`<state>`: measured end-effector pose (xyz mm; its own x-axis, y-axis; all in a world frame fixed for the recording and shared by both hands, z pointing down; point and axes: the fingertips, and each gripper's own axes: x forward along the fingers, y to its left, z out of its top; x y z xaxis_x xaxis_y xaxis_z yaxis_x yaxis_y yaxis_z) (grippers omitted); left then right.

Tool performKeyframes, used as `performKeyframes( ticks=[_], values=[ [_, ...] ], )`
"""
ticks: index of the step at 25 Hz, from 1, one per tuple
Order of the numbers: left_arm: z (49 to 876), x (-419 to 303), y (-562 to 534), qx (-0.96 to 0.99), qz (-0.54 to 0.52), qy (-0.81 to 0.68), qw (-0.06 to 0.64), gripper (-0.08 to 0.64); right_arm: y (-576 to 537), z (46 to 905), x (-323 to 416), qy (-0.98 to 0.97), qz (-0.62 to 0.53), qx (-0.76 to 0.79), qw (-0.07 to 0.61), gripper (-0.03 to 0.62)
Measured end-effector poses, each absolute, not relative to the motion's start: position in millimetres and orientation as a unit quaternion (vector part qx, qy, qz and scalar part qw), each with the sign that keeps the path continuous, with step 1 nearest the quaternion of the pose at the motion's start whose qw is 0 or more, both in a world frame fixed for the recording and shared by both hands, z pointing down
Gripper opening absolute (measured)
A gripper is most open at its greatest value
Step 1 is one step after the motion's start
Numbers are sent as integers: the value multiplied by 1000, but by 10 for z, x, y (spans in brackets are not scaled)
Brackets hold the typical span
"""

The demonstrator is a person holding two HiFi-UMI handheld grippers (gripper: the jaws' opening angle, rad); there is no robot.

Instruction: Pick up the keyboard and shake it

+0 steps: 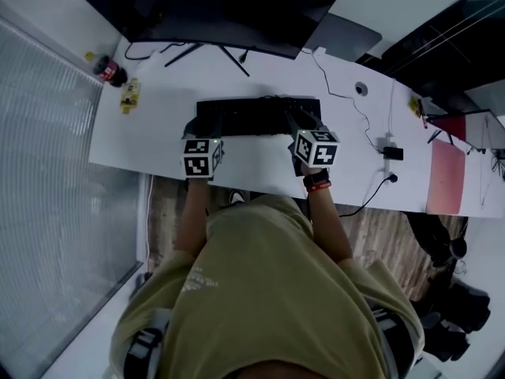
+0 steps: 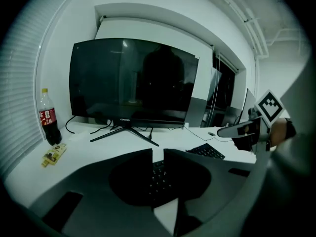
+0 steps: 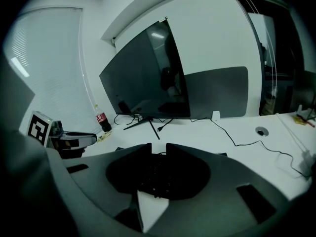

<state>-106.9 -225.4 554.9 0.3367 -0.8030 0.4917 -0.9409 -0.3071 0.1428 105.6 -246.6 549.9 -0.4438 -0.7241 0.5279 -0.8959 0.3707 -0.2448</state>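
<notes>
Both forearms reach forward from the person's body, each claw tipped forward and down toward the black keyboard (image 1: pixel 256 115). The left claw (image 1: pixel 194 130) sits at the keyboard's left end. Its jaws are a narrow gap apart, and keys show through the gap rather than being clamped. The right claw (image 1: pixel 298 121) is over the keyboard's right part, also slightly parted, with keys below the opening.

The keyboard lies flat on the white worktop (image 1: pixel 158 129), close to its near edge and in front of the dark monitor (image 1: pixel 213 10) on its splayed stand. A ribbed window blind (image 1: pixel 55 156) runs along the left side.

Bare worktop lies between keyboard and stand. A cola bottle (image 1: pixel 106 70) and a yellow packet (image 1: pixel 130 95) sit well apart at the far left, and a thin cable (image 1: pixel 347 97) trails to the right.
</notes>
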Motion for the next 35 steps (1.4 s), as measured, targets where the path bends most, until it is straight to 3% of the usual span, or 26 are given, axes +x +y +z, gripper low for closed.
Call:
performKeyframes(
  ticks=[11,15,23,35],
  values=[
    [6082,-1196,-2588,765,226,-552,243,160,-2837,5912,1369,-800,275,499,190,177],
    [6259,-1257,-2670,754,239,-550,267,255,-2950,6017,1486,-795,275,502,200,215],
    [6489,-1401,-2814,739,246,-560,283,368,-3064,6350,1771,-773,266,522,242,346],
    [6852,-1558,-2996,708,236,-558,364,374,-3292,6651,2185,-748,328,525,239,354]
  ],
)
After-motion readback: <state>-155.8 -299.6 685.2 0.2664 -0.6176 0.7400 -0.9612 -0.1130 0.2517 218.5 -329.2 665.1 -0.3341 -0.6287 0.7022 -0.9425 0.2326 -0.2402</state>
